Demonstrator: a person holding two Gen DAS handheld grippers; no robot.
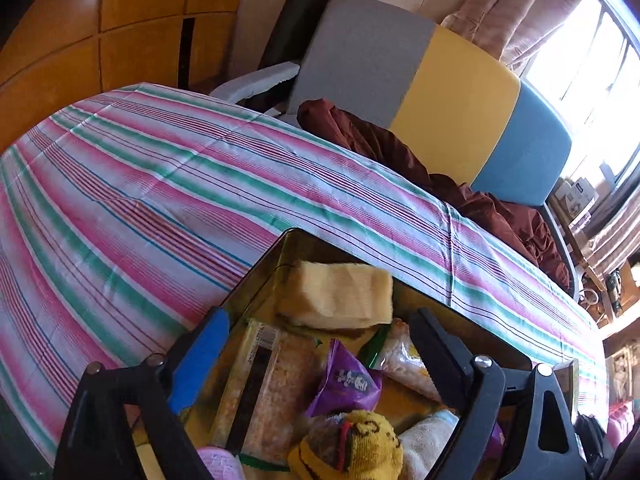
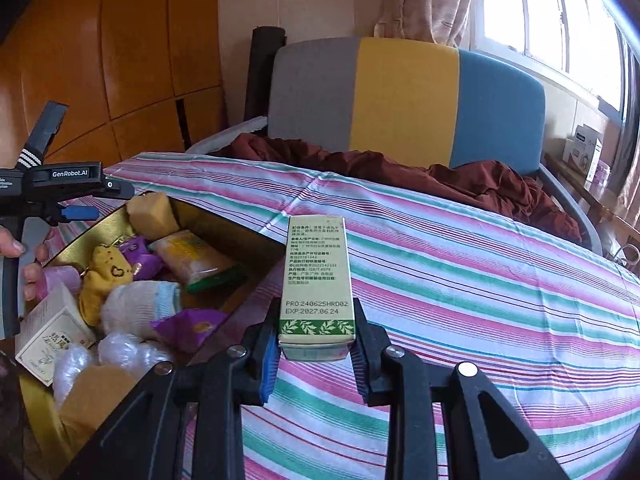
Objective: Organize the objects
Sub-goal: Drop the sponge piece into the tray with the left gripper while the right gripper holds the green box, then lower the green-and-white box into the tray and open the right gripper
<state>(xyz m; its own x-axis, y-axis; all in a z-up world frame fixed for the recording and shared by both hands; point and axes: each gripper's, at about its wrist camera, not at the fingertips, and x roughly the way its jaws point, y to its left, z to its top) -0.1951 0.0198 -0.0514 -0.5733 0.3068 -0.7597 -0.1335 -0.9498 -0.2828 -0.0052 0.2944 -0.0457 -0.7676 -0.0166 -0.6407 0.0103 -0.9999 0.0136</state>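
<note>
Pinching a green carton (image 2: 316, 288), the right hand-held gripper (image 2: 316, 354); left one (image 1: 320, 344) spread over the tray (image 1: 256, 280).

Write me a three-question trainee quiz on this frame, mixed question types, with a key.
1. True or false: the right claw is shut on a green and cream carton.
2. Which claw is open above the gold box? A) left B) right C) neither
3. Fill in: the box sits on a ______ sheet.

Key:
1. True; its pads press the carton's lower sides, holding it upright over the sheet.
2. A; the left claw is spread over the sponge, purple packets and yellow sock, gripping nothing.
3. striped
</note>
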